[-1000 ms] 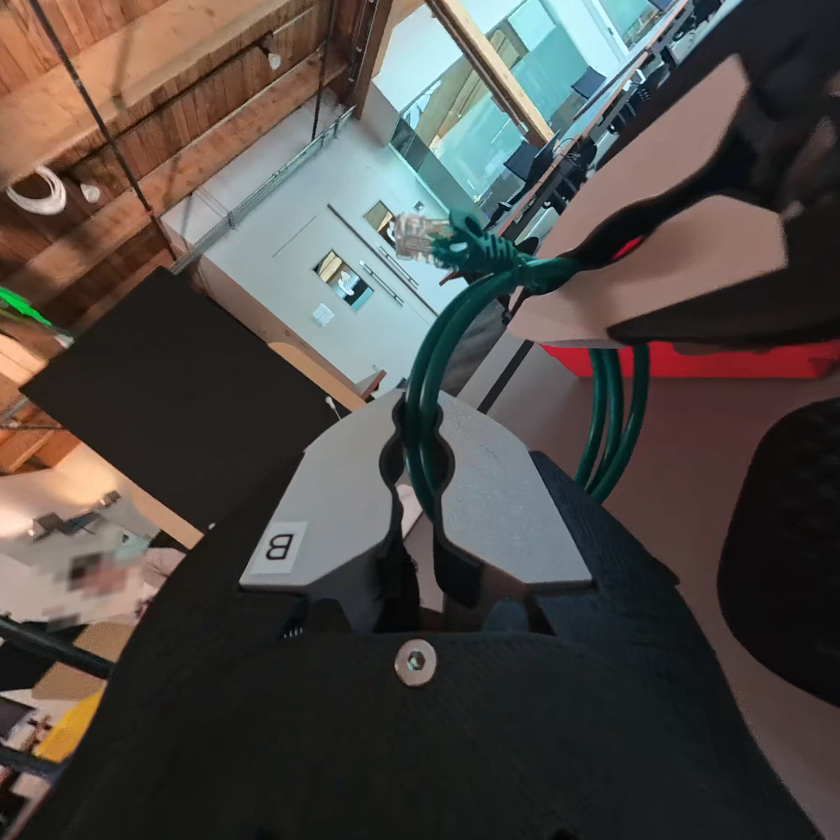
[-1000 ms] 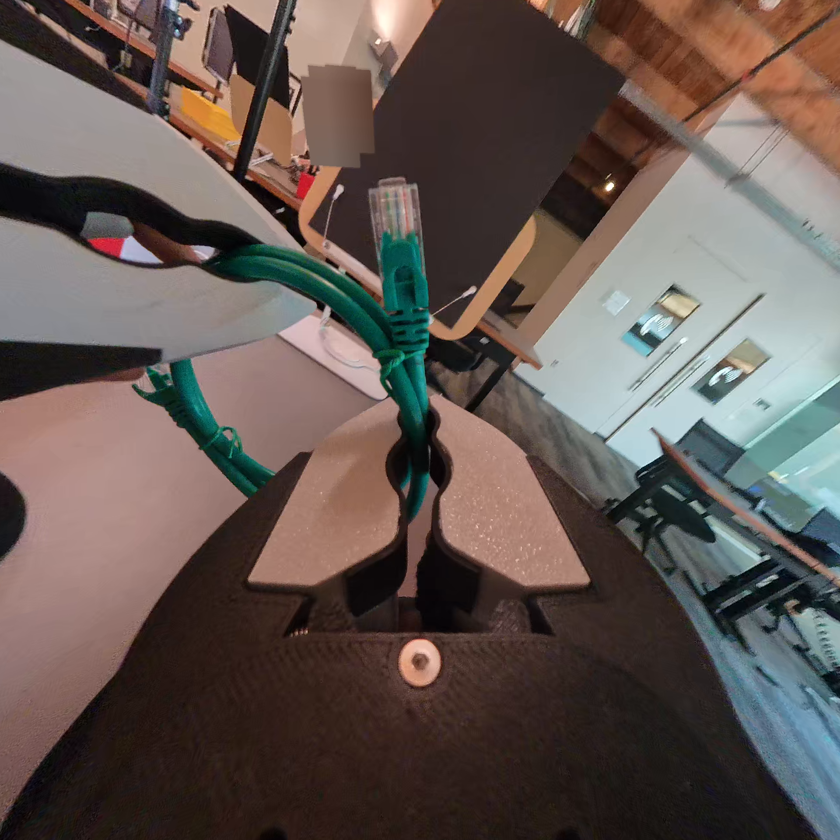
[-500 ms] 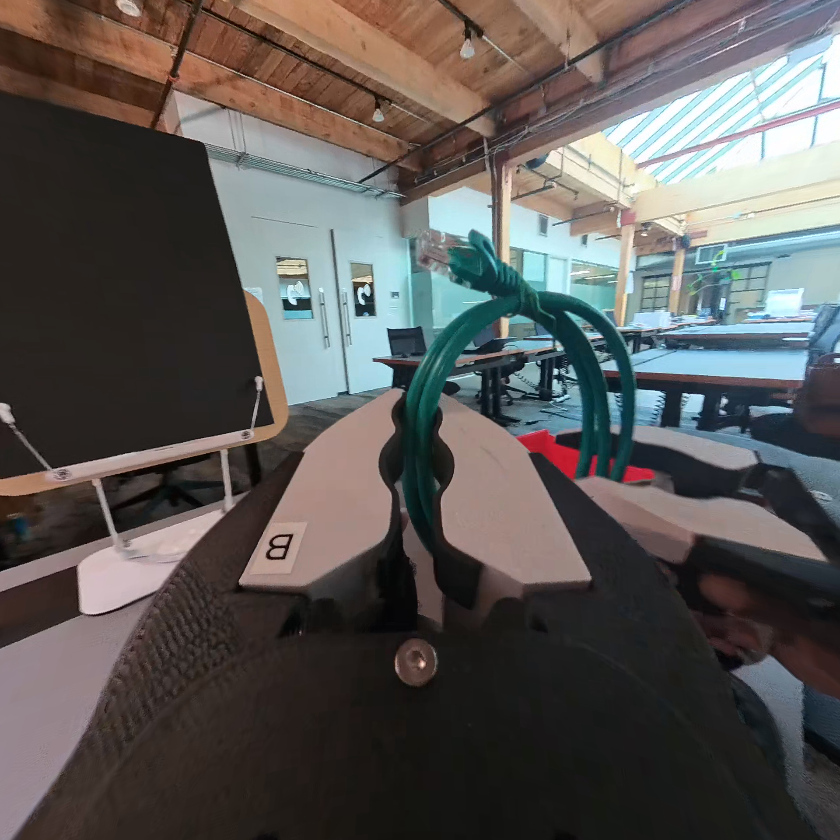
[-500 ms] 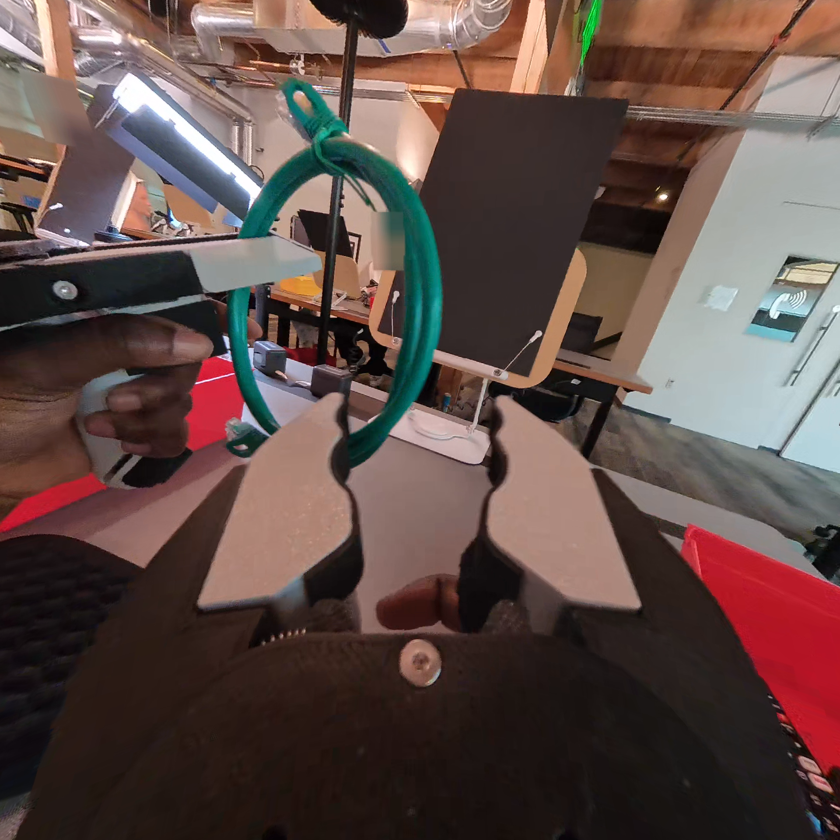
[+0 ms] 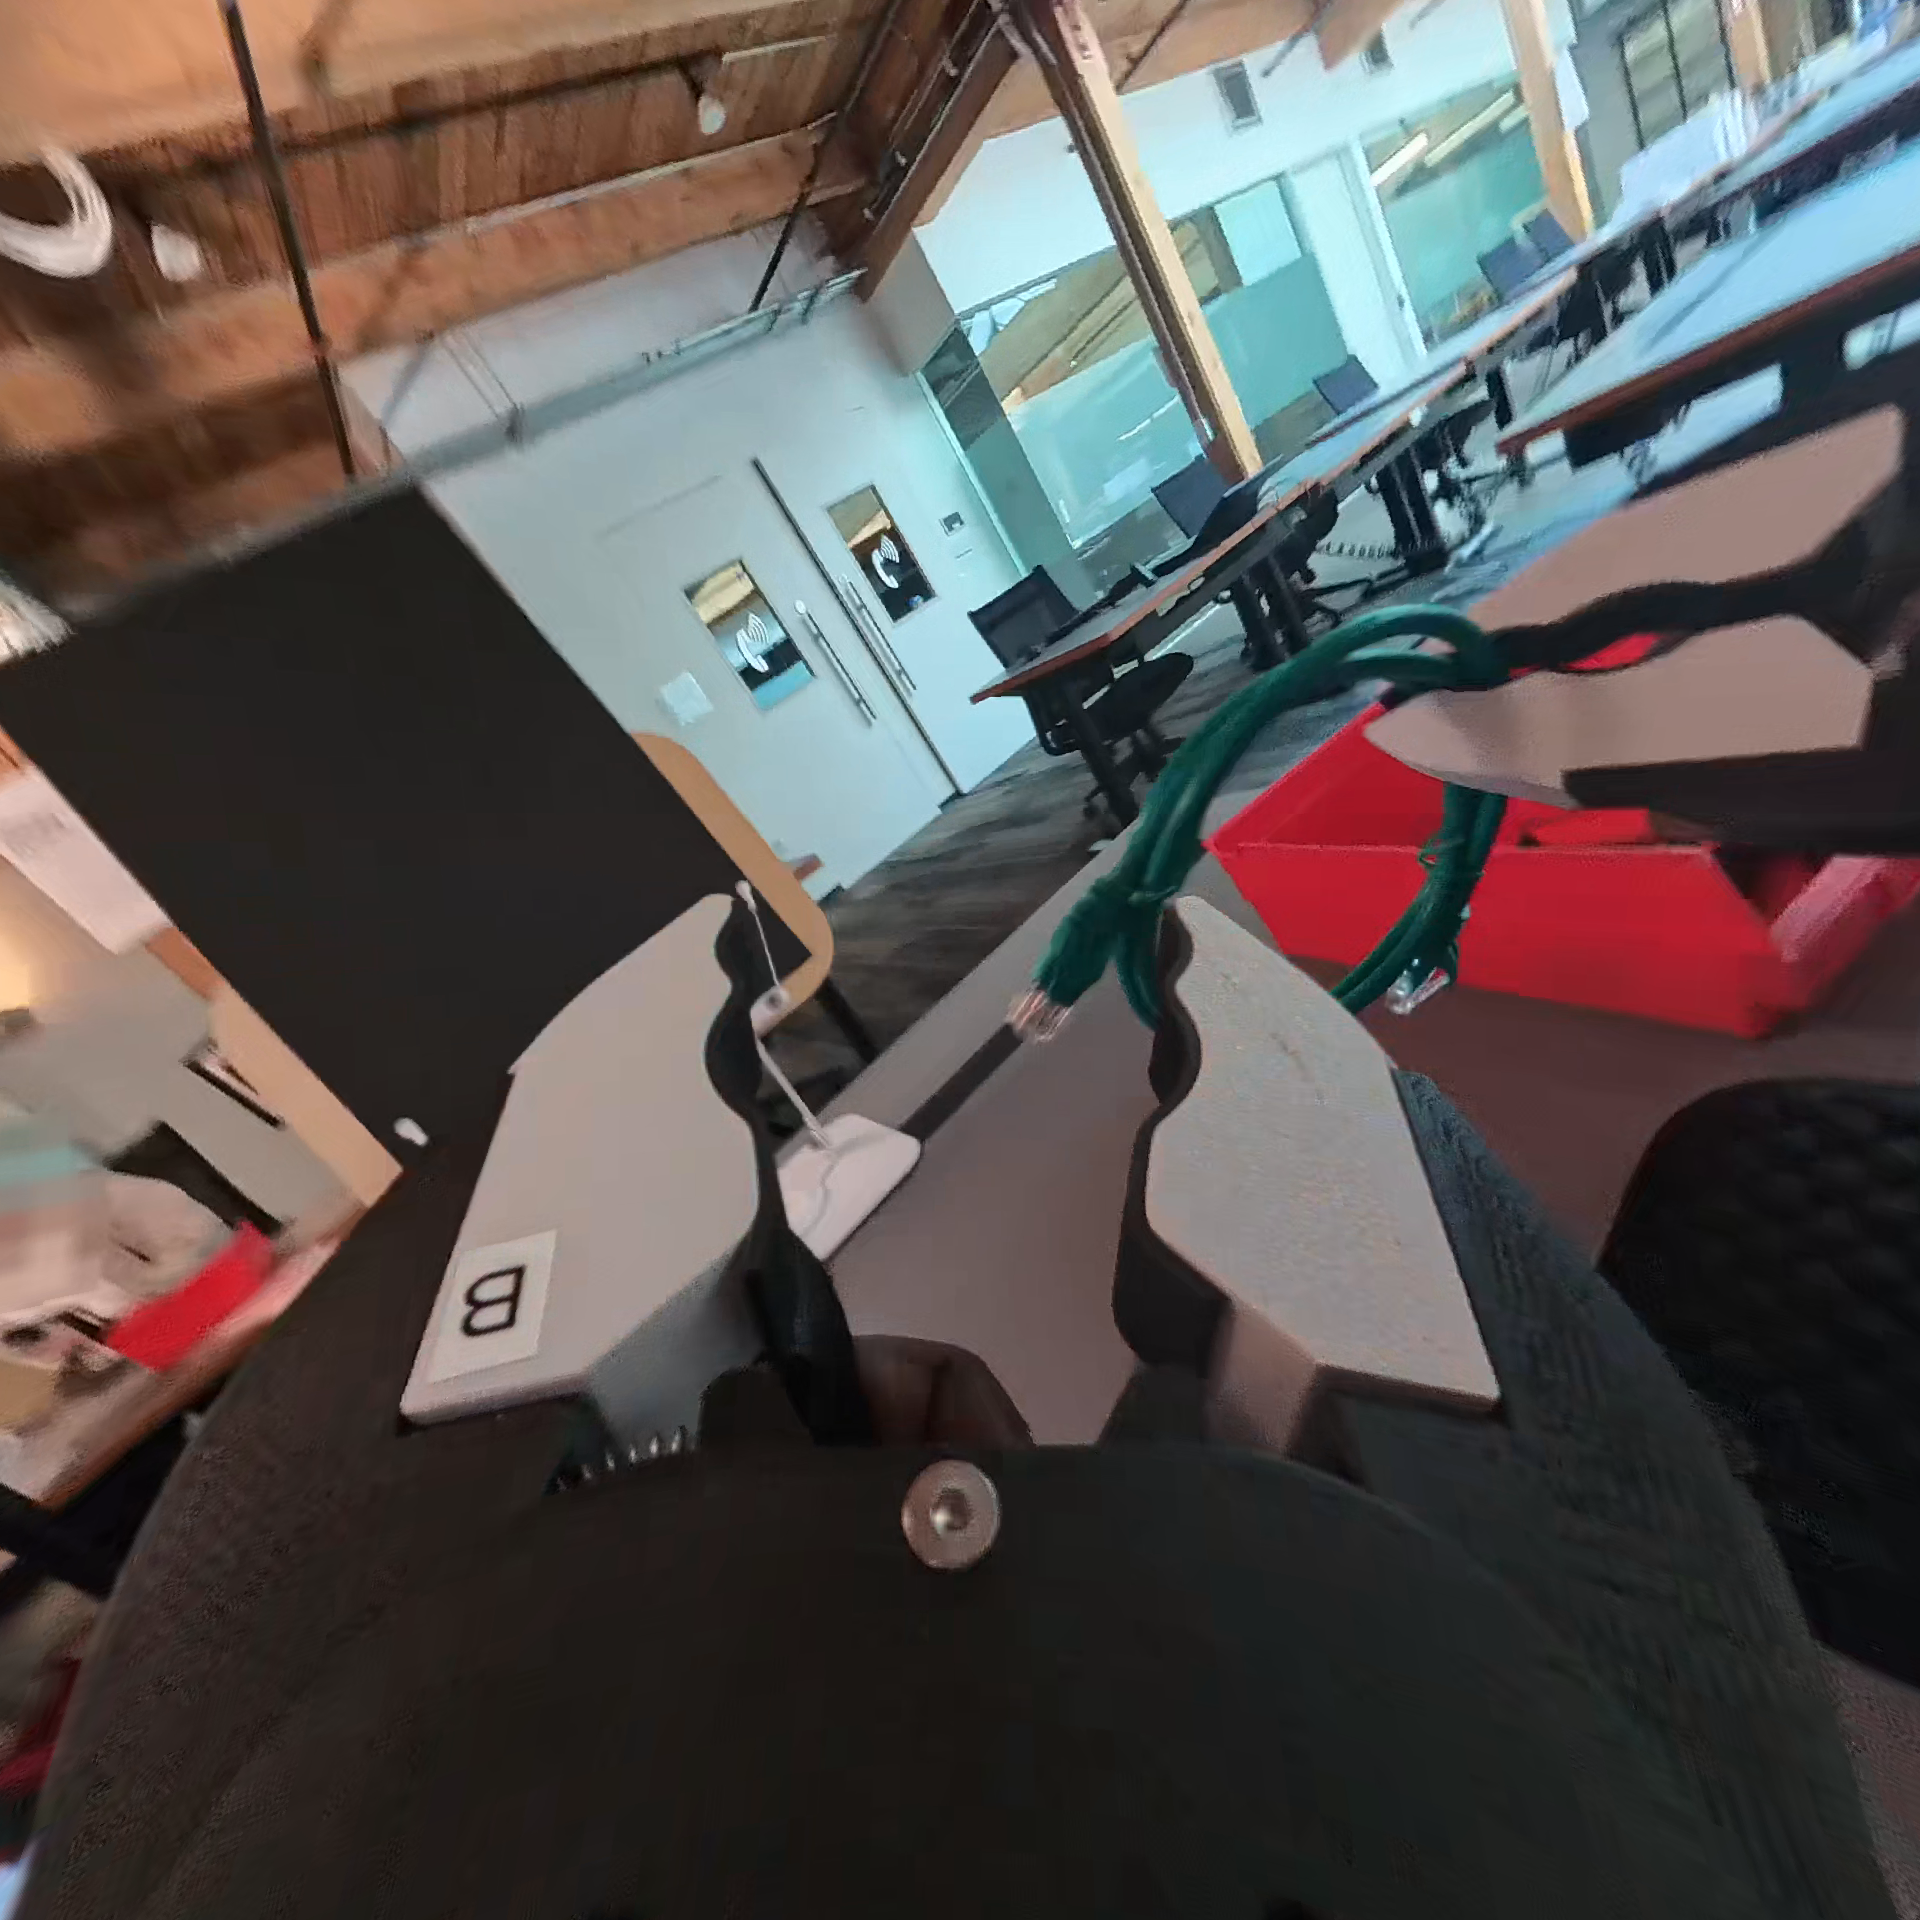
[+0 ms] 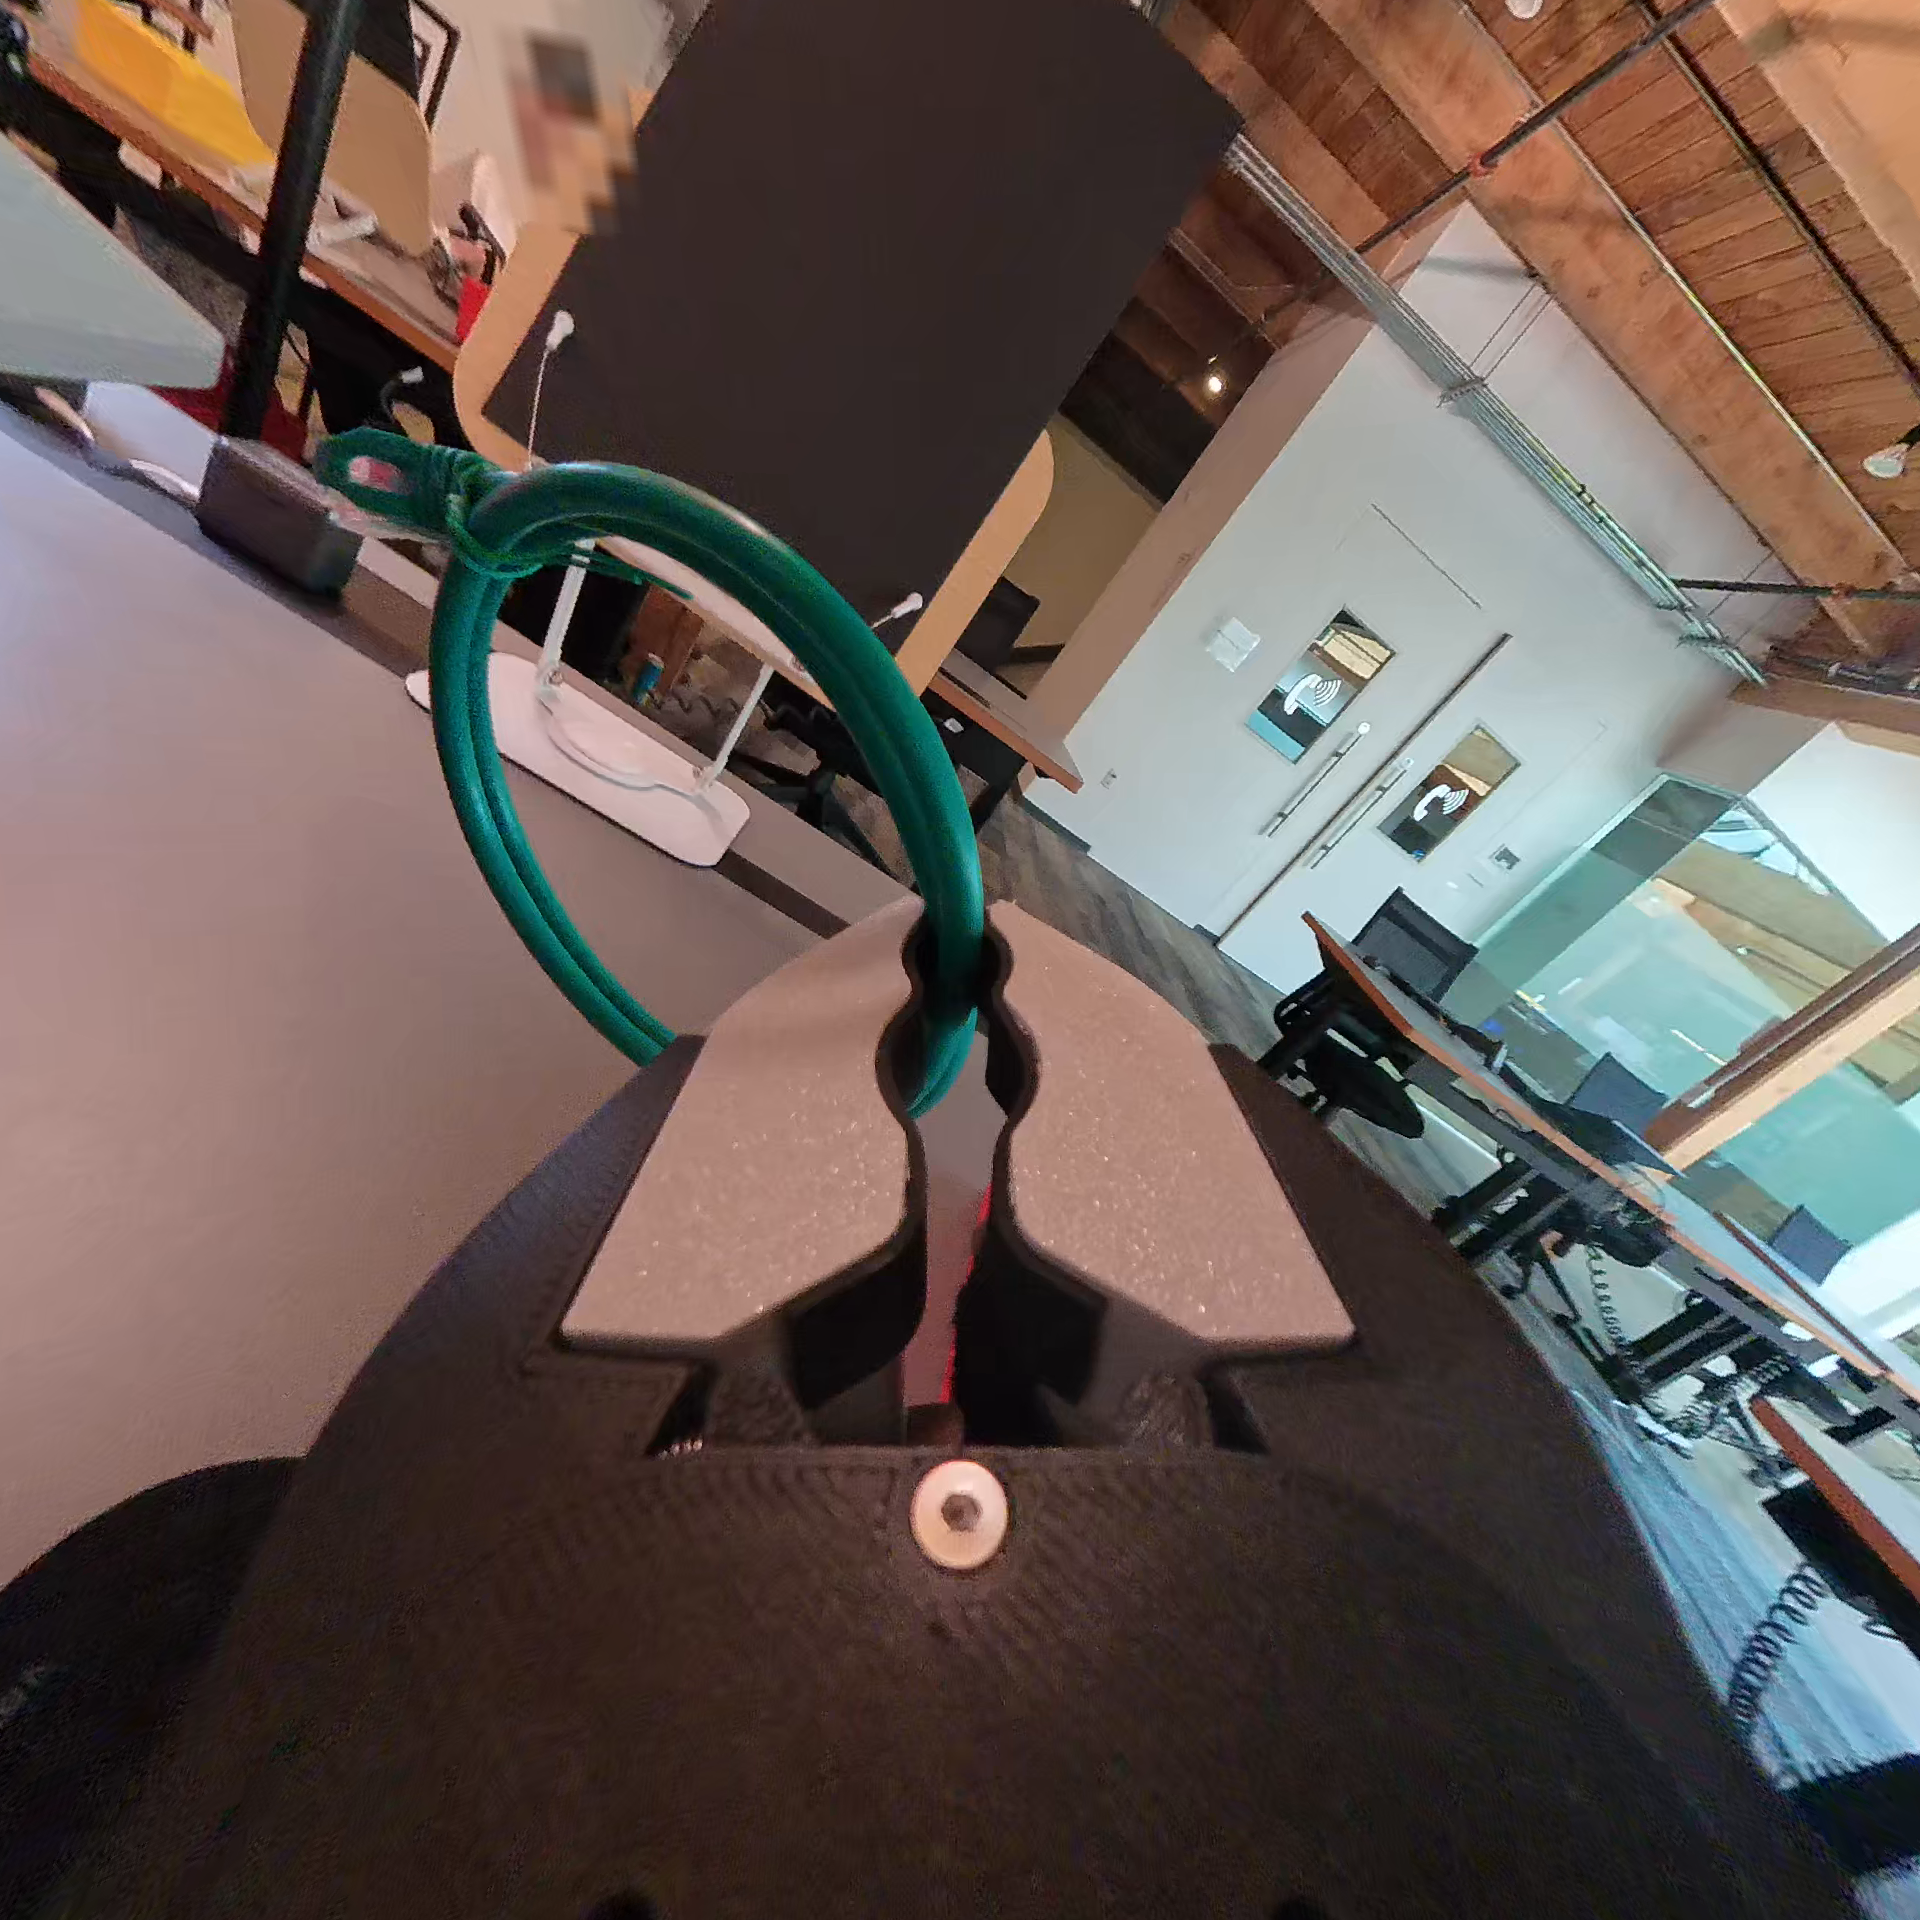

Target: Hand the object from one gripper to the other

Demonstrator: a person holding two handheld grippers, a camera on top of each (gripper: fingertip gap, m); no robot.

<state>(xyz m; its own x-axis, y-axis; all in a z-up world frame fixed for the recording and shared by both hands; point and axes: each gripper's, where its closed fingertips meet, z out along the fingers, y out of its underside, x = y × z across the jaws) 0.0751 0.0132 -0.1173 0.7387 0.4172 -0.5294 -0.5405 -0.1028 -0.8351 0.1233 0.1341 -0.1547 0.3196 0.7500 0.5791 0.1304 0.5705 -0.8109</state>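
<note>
In the left wrist view, the left gripper [image 5: 956, 1029] has its two grey fingers spread wide apart, and nothing is between them. The green coiled cable [image 5: 1226, 790] hangs just in front of the tip of its right-hand finger [image 5: 1299, 1153]; I cannot tell whether the cable touches that tip. The coil is clamped at the upper right of this view by the right gripper [image 5: 1496, 665], whose fingers are pressed together on the strands. From that grip the loop bends down and to the left, so the long axis of the coil goes diagonally from upper right to lower left. One plug [image 5: 1049, 987] with a clear end points down and to the left, towards the table [image 5: 1621, 1081]. A second clear plug [image 5: 1418, 987] hangs lower, in front of a red bin [image 5: 1351, 883] which stands on the table. A black board [image 5: 343, 790] on a white stand [image 5: 852, 1174] is at the left.

In the right wrist view, the right gripper [image 6: 956, 966] is closed tightly on the green coiled cable [image 6: 686, 727], near the tips of its fingers. The loop rises from the fingers and bends over to the left, standing on its edge above the grey table [image 6: 208, 987]. At the top left of the loop, a plug [image 6: 364, 478] points to the left, where a thin tie wraps the strands. The black board [image 6: 862, 291] and its white stand [image 6: 613, 738] are behind the coil.
</note>
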